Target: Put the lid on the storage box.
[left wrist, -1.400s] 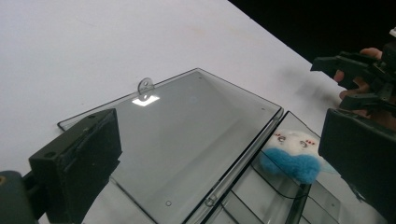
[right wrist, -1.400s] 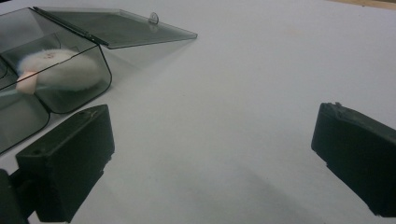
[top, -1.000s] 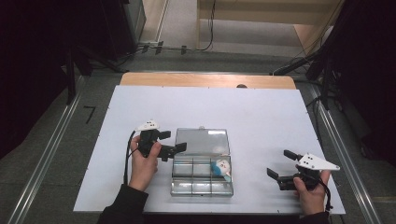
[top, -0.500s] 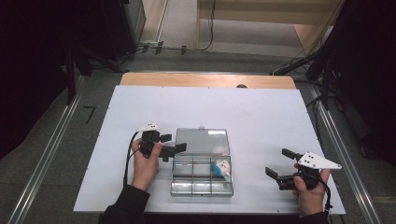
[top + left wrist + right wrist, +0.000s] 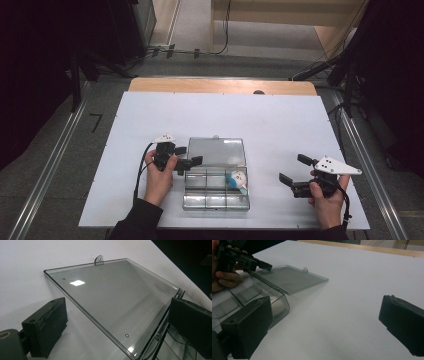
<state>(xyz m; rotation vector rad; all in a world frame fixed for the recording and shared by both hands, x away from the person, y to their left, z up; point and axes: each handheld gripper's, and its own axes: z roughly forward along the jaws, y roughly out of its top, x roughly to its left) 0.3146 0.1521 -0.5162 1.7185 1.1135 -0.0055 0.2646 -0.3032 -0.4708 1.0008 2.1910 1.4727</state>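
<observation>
**Clear box lies open near the front edge, both grippers with jaws apart**

A clear plastic box (image 5: 216, 187) lies on the white tabletop (image 5: 220, 120), close to its front edge and a little left of the middle. Its lid (image 5: 216, 151) is folded back flat on the tabletop, toward the far edge, with a small hanging tab at the far rim. The box part has several compartments. In the right compartment of the row next to the hinge there is a small white and blue object (image 5: 237, 179); what it is exactly, I cannot tell.

The left gripper (image 5: 188, 156) is at the left end of the box, by the hinge. Its jaws are wide open and hold nothing. In the left gripper view, one jaw is over the bare tabletop beside the lid's left edge, and the other is over the hinge line; whether it touches the plastic I cannot tell.

The right gripper (image 5: 294, 169) is near the front right corner of the tabletop, well apart from the box. Its jaws are also wide open and empty, pointing toward the box. Between them and the box there is only bare tabletop.
</observation>
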